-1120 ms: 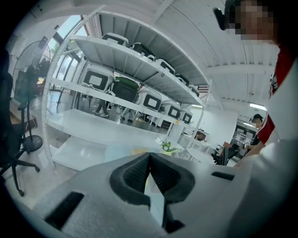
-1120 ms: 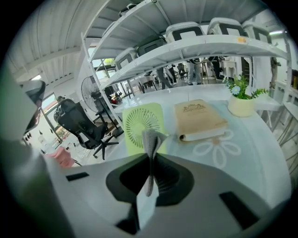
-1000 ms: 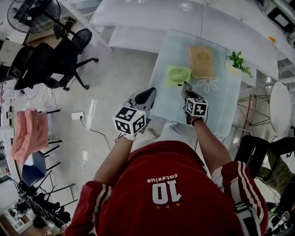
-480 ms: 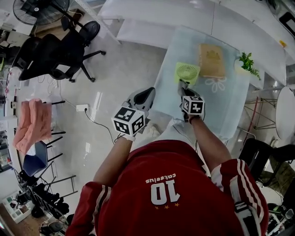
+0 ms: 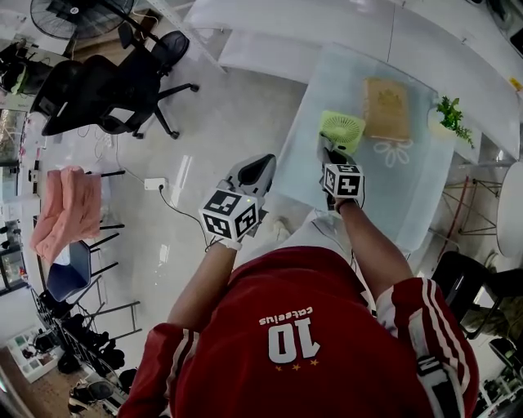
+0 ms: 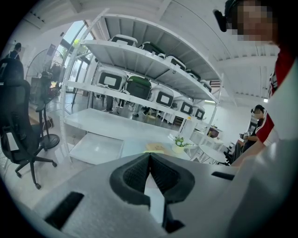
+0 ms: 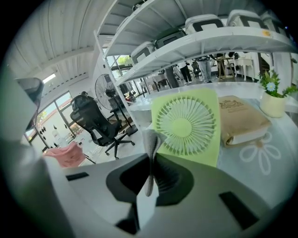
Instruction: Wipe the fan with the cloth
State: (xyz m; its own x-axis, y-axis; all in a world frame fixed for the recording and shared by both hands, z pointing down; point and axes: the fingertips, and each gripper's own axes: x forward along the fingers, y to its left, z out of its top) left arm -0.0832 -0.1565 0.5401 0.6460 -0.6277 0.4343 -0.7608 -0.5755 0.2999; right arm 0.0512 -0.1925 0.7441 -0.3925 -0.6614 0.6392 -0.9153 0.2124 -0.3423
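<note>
A light green square fan [image 5: 341, 129] lies flat on the glass table [image 5: 327, 73]; the right gripper view shows its round grille [image 7: 186, 125] just ahead of the jaws. My right gripper [image 5: 328, 151] [image 7: 151, 157] hovers at the fan's near edge, shut on a small grey cloth [image 7: 151, 139] that sticks up between its jaws. My left gripper [image 5: 265, 163] [image 6: 149, 156] hangs over the floor beside the table's left edge, shut with nothing in it.
A tan book [image 5: 386, 108] [image 7: 242, 118] lies right of the fan, with a small potted plant [image 5: 452, 118] [image 7: 272, 98] further right. Black office chairs [image 5: 122, 82] and a floor fan [image 5: 69, 15] stand at the far left. White shelving [image 6: 139, 56] runs behind the table.
The head view has drifted, so the table and fan sit further right in the picture. The right gripper stays at the fan's near edge with the cloth; the left gripper has hardly moved.
</note>
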